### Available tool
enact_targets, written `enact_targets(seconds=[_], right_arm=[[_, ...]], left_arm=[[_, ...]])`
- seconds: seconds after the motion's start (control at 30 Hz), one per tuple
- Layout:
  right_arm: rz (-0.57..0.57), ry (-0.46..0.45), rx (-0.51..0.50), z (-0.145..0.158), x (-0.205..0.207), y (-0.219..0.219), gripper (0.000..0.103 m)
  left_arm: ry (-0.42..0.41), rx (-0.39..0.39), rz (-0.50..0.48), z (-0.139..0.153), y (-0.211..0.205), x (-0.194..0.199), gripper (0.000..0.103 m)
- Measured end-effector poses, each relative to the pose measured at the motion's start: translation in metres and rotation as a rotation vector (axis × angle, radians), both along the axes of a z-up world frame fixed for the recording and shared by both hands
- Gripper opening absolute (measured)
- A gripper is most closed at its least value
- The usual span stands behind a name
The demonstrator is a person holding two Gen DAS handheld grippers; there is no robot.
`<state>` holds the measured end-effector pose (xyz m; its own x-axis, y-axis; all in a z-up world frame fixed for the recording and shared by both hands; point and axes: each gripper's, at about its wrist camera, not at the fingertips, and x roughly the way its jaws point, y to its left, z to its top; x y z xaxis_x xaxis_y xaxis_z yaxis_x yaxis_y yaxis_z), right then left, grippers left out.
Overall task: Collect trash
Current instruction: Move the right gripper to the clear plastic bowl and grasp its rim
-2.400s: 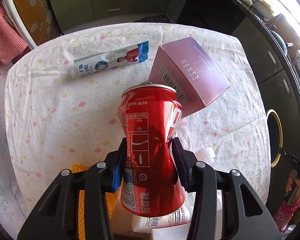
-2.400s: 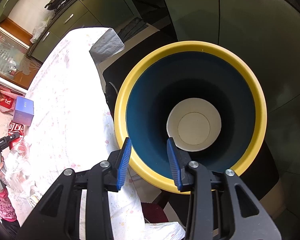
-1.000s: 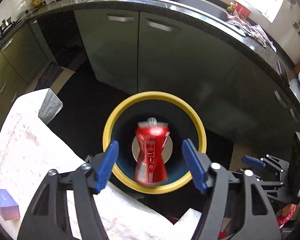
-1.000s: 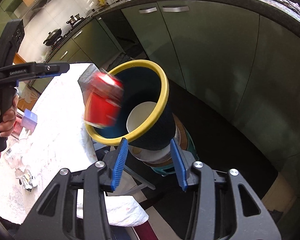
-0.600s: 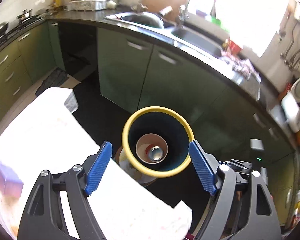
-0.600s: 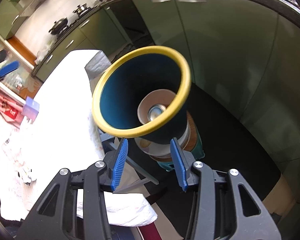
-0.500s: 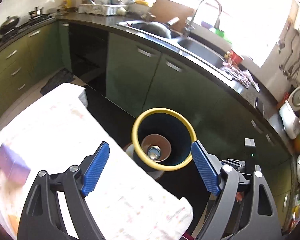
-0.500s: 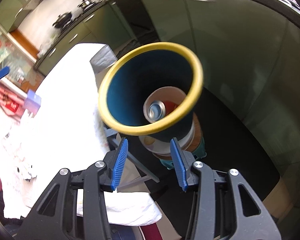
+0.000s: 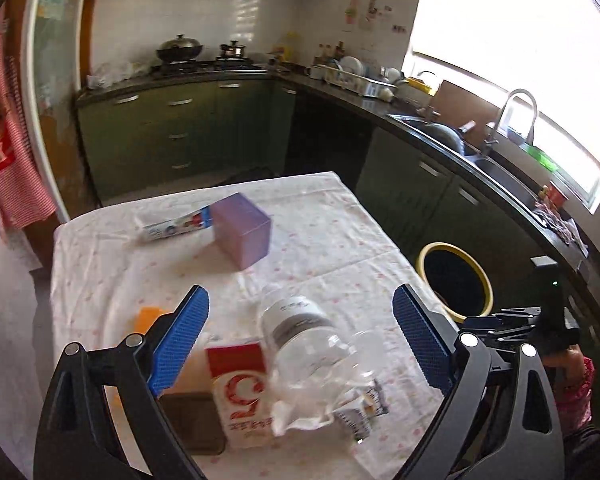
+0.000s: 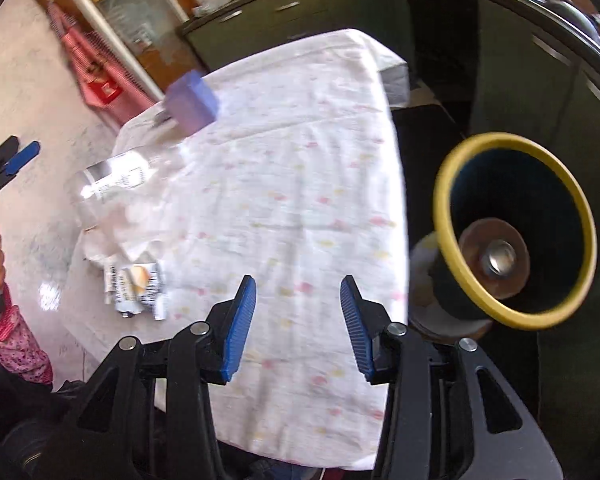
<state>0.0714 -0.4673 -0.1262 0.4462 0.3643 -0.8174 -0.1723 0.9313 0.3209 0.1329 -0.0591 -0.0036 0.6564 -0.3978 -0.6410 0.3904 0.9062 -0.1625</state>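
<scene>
One metal can (image 10: 500,261) lies at the bottom of the yellow-rimmed dark bin (image 10: 512,148) beside the cloth-covered table (image 9: 340,248). A clear plastic bottle (image 9: 300,332), purple box (image 9: 241,230), printed tube (image 9: 172,225) and crumpled wrappers (image 10: 136,288) remain on it. Left gripper (image 9: 296,340) spread wide and empty above the bottle; right gripper (image 10: 298,328) parted, empty.

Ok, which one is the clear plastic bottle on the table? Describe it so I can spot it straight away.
Start at the table with the white dotted cloth and look at its near end, between the open fingers of the left gripper. The plastic bottle lies there on its side, beside a red and white packet. It is the only see-through thing; the purple box and the tube lie farther back.
</scene>
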Motion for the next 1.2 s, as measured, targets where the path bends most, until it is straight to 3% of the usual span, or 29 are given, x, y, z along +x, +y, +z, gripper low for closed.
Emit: enact_targets(seconds=[0.1,0.2,0.37,0.5,0.83,0.93,1.2], right_arm=[[0.147,-0.045,-0.002,0.015,0.003,0.049,0.049],[0.268,-0.096,-0.032,0.028,0.002,0.097,0.059],[0.344,-0.15,-0.068,0.037,0.01,0.143,0.066],[0.314,-0.132,-0.123,0.029,0.022,0.158,0.066],[0.26,-0.104,-0.13,0.011,0.039,0.17,0.066],[0.249,-0.106,-0.131,0.008,0.044,0.172,0.057],[0.229,-0.129,-0.128,0.014,0.044,0.164,0.056]], left_arm=[[0.0,0.024,0.074,-0.016,0.039,-0.015,0.094],[0.033,-0.004,0.138,-0.035,0.071,-0.026,0.095],[0.074,-0.033,0.21,-0.062,0.1,-0.041,0.095],[0.076,-0.038,0.224,-0.066,0.106,-0.045,0.095],[0.077,-0.042,0.19,-0.065,0.097,-0.043,0.096],[0.087,-0.043,0.185,-0.068,0.095,-0.04,0.096],[0.102,-0.042,0.185,-0.074,0.094,-0.035,0.096]])
